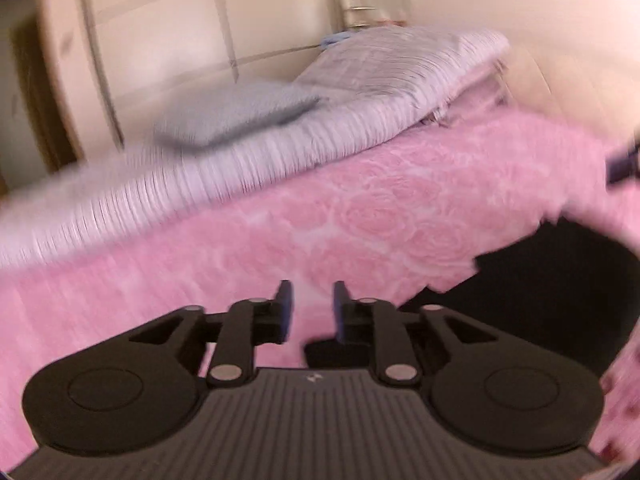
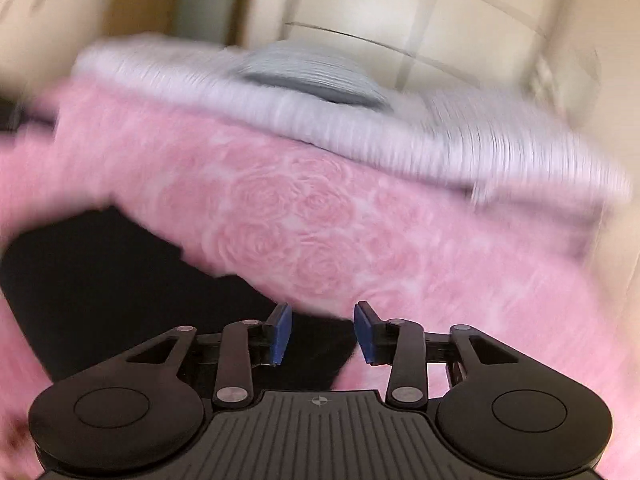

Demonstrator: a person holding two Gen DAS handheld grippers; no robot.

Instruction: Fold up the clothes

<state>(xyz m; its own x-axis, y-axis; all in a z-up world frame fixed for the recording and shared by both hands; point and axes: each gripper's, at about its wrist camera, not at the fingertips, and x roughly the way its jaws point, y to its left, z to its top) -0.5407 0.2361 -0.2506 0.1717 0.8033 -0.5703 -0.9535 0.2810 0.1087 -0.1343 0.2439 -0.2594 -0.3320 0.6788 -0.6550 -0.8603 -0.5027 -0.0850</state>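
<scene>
One black garment (image 1: 540, 280) can be made out, spread on the pink rose-pattern blanket (image 1: 320, 220) that covers the bed. In the left wrist view it sits off to the right of the left gripper (image 1: 311, 308); in the right wrist view it lies to the left and under the right gripper (image 2: 322, 334). Everything is smeared by motion blur, so what kind of garment it is can't really be told.

Handling-wise, it's judged to be soft, limp and light, nothing fragile about it. No shape will be held once it's lifted, so it should probably be taken at an edge or corner, with two corners pinched together if a clean fold is wanted. The fluffy blanket underneath could easily get nipped along with it, so a shallow pinch at the hem is probably safer.

Both grippers are seen with the blue pads spread apart and nothing between them; the right one is spread wider than the left.

Counted up: one black garment, one pink blanket, two pillows (image 1: 240, 112) at the head of the bed (a grey-blue one and a larger striped one), two grippers.
</scene>
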